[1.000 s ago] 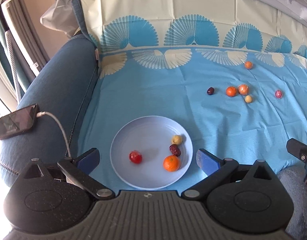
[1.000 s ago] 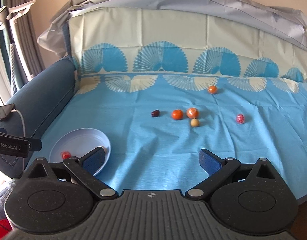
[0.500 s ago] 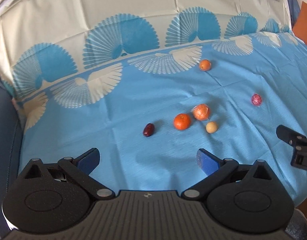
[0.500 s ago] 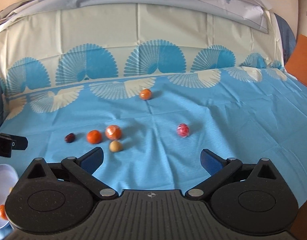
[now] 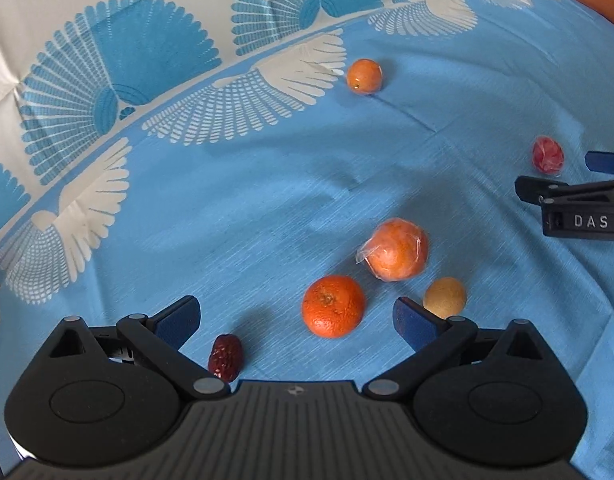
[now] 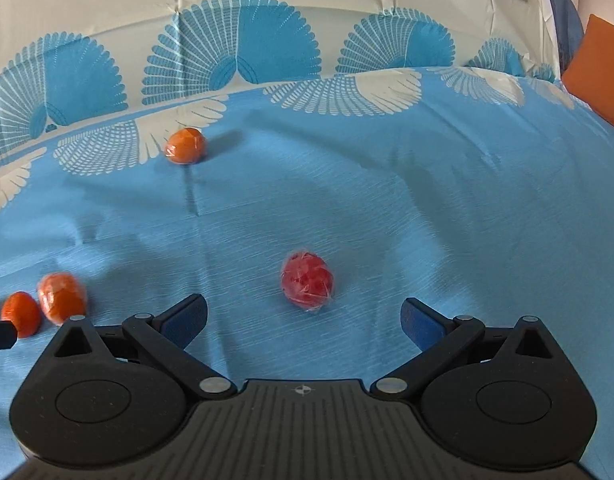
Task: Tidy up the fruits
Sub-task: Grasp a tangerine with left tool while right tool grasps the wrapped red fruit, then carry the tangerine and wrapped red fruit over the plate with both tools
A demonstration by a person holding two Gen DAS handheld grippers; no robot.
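My left gripper (image 5: 295,316) is open and empty, low over the blue sheet. A bare orange mandarin (image 5: 333,306) lies between its fingers, a dark red date (image 5: 226,357) by the left finger, a tan round fruit (image 5: 445,297) behind the right finger. A wrapped orange fruit (image 5: 395,249) lies just beyond. My right gripper (image 6: 303,318) is open and empty, with a wrapped red fruit (image 6: 307,281) just ahead between its fingers; that fruit also shows in the left wrist view (image 5: 547,153). A small orange fruit (image 6: 185,145) lies far back.
The sofa back (image 6: 267,20) with the fan-pattern sheet rises behind the fruits. An orange cushion (image 6: 599,52) stands at the far right. The right gripper (image 5: 579,196) shows at the right edge of the left wrist view.
Both grippers swung right, away from the plate, and moved in close over the loose fruits. The plate has left both views. Both stay open.
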